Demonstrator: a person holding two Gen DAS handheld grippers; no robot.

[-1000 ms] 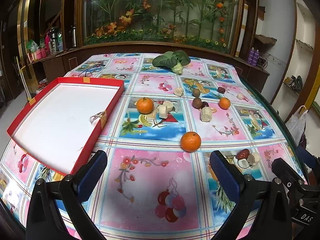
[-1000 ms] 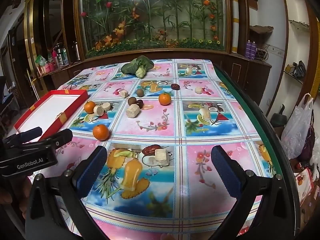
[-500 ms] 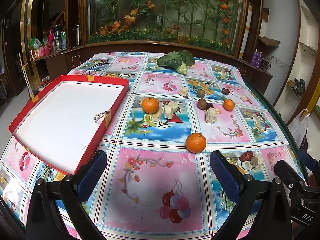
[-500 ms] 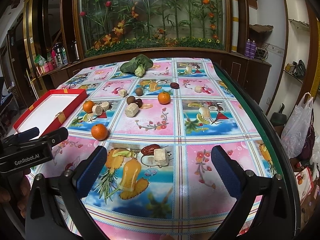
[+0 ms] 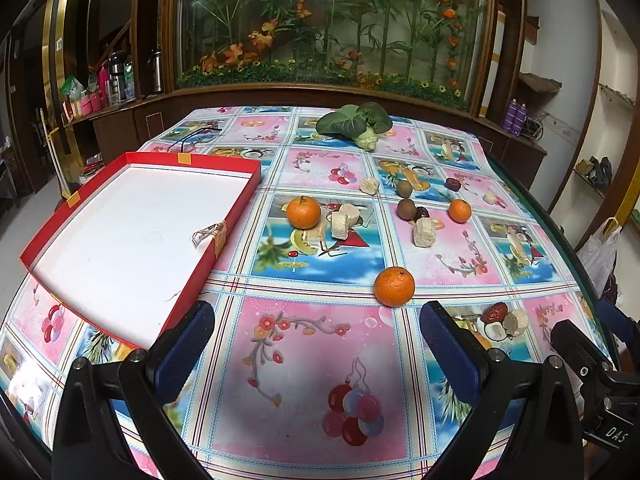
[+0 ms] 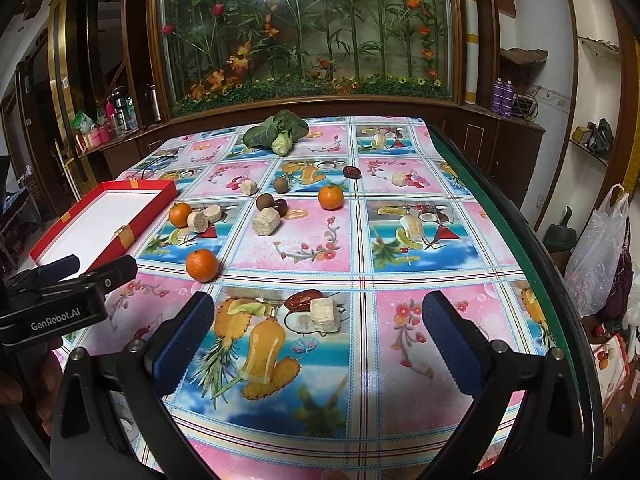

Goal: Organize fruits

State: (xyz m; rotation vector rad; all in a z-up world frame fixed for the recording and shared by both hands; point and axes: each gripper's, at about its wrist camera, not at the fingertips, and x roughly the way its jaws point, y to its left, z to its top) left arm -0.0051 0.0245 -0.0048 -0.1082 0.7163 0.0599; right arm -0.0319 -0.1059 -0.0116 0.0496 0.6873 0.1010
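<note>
Three oranges loose; red tray long axis running away leftward

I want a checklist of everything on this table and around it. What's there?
Surface: table under a glossy fruit-print cloth.
Job's things: three oranges, near, left and far; two brown fruits; dates, one near; red box, nothing in it.
Clutter: pale cut chunks; leafy greens at the far end.
Grippers: left tongs and right tongs both open, holding nothing, above the near edge.
Cables: a dark cord beyond the box.
Surroundings: glass case of flowers; plastic bag to the right; bottles on the ledge.
</note>
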